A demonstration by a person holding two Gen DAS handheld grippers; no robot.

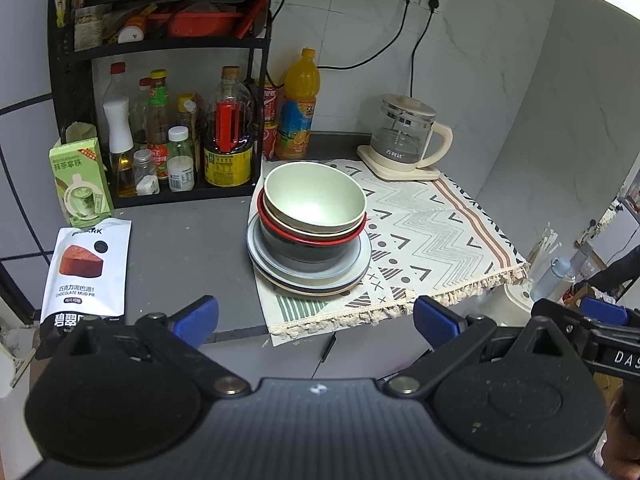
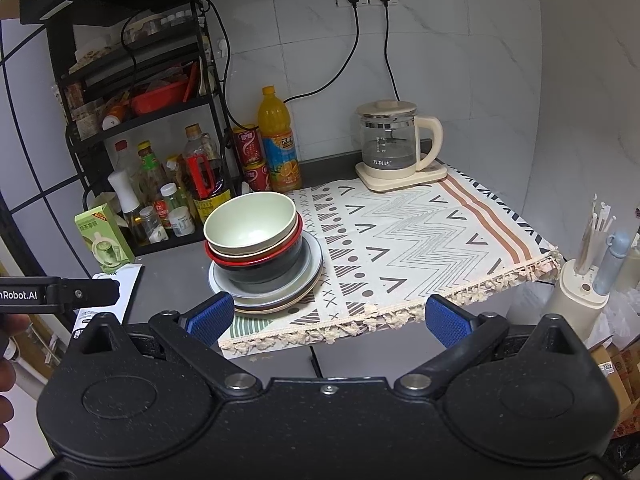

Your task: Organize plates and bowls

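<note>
You are holding both grippers, left gripper (image 1: 316, 322) and right gripper (image 2: 330, 318), jaws wide and empty, facing the bowls (image 1: 314, 200) at 12 o'clock; stacking looks done, so withdraw.

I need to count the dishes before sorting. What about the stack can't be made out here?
- Plate count: both views; the nested bowls cover the plates, only rims show.
- Lower bowls' insides: hidden by the green bowl.
- Stack's far side: both views, hidden by the stack itself.

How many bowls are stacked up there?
3 that show: a green bowl on top, a beige bowl under it, then a red-rimmed black bowl, all nested on the plates. More may hide inside.
</note>
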